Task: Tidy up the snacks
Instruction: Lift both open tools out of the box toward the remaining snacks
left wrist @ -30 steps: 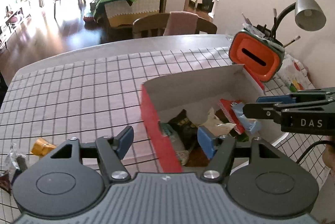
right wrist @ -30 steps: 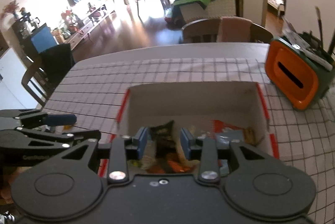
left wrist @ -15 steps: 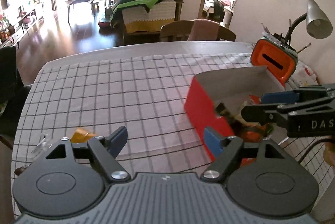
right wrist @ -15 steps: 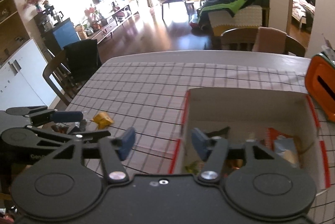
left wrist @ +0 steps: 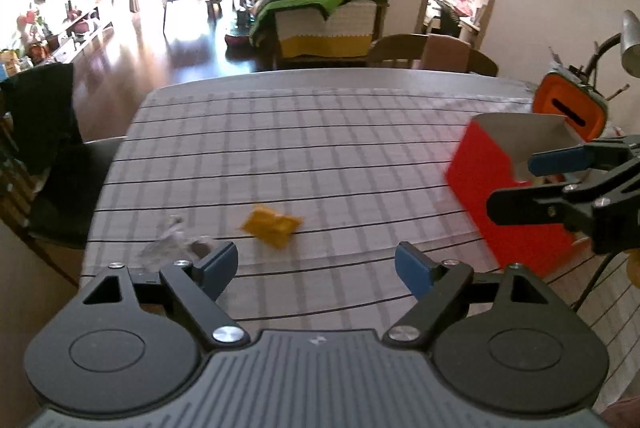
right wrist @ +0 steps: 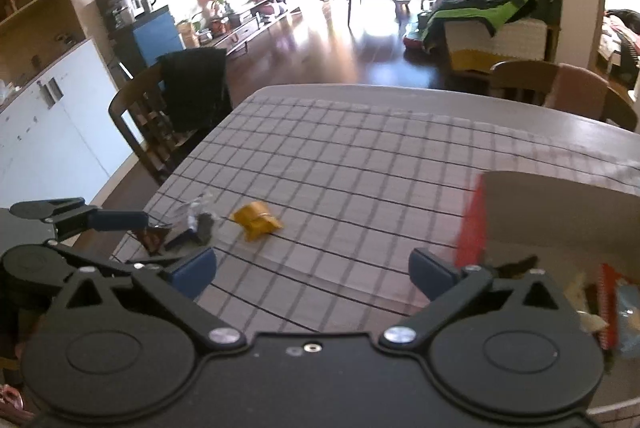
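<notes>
Left wrist view.
- My left gripper (left wrist: pixel 316 260): jaws spread wide, nothing between them, held above the near part of the checked tablecloth (left wrist: pixel 320 132).
- Yellow snack packet (left wrist: pixel 271 225): loose on the cloth, just ahead of my open jaws, slightly left of centre. Crumpled foil-like wrapper, flattish, blurred here.
- Clear wrapper (left wrist: pixel 168 242): a see-through crinkled piece near the left table edge, with a dark bit beside my left finger; too blurred to identify further.
- Red box (left wrist: pixel 500 196): open-topped carton with pale inside walls, well to the right of the packet. Contents hidden from this angle.
- My right gripper (left wrist: pixel 560 184): seen side-on in front of the box, fingers apart, holding nothing.
- Orange container (left wrist: pixel 568 108) behind the box; not part of the sorting, as far as I judge.

Right wrist view.
- My right gripper (right wrist: pixel 312 270): jaws spread, empty.
- Yellow snack packet (right wrist: pixel 257 220): ahead and left, apart from the box.
- Dark small wrappers (right wrist: pixel 192 226): two or three pieces clustered left of the yellow one, near my left gripper (right wrist: pixel 120 232).
- Red box (right wrist: pixel 560 224): several packets already lie inside at lower right.

Status, by my judgement: partly done; some snacks boxed, the yellow packet and the left cluster remaining.
</notes>
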